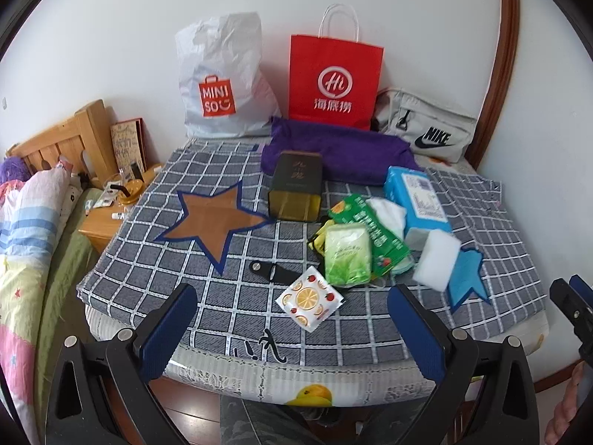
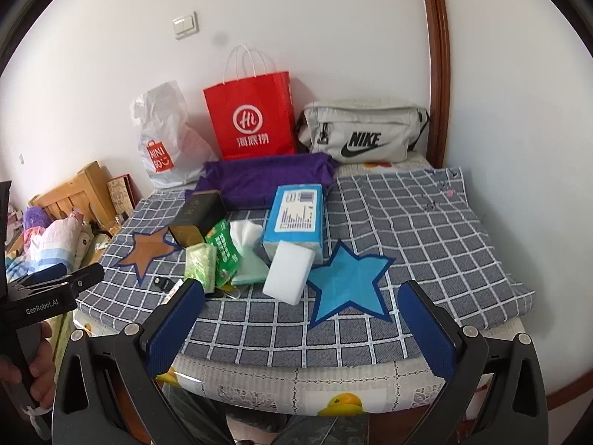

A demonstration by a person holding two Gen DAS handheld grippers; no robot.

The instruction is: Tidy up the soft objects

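**Blue tongs wide apart, nothing picked yet**

Blue-padded and spread wide, both sets of tongs hang at the near edge of the bench with nothing between their fingers — the left tongs [image 1: 292, 311] face the clutter head-on, the right tongs [image 2: 300, 311] sit further right, over the blue star [image 2: 348, 285] on the checked cloth [image 2: 426, 222]. By my reading the sorting has not begun; this looks like the approach before a first grasp.

The soft things lie in one heap near the middle of the cloth: a white sponge block [image 2: 289, 276] leaning on the blue tissue pack [image 2: 296, 218], a green tissue pack [image 1: 348, 254] lying partly over a green packet [image 1: 374, 233], white tissues [image 1: 387, 209], and a folded purple towel [image 1: 333, 148] behind them. A dark box [image 1: 294, 191] stands just left of the heap. Against the wall wait a white plastic bag [image 1: 222, 81], a red paper bag [image 1: 335, 81] and a grey pouch [image 1: 426, 128] — likely destinations, though which one I cannot tell.

The next move calls for picking one item clear of its neighbours; the sponge is nearest the right tongs and least buried.

Hard to read: a yellow-and-black thing is mostly hidden under the green tissue pack, a pale green sheet shows only in the right view, and the small black strap-like piece [image 1: 268, 270] beside the fruit-print sachet [image 1: 309, 298] is unclear.
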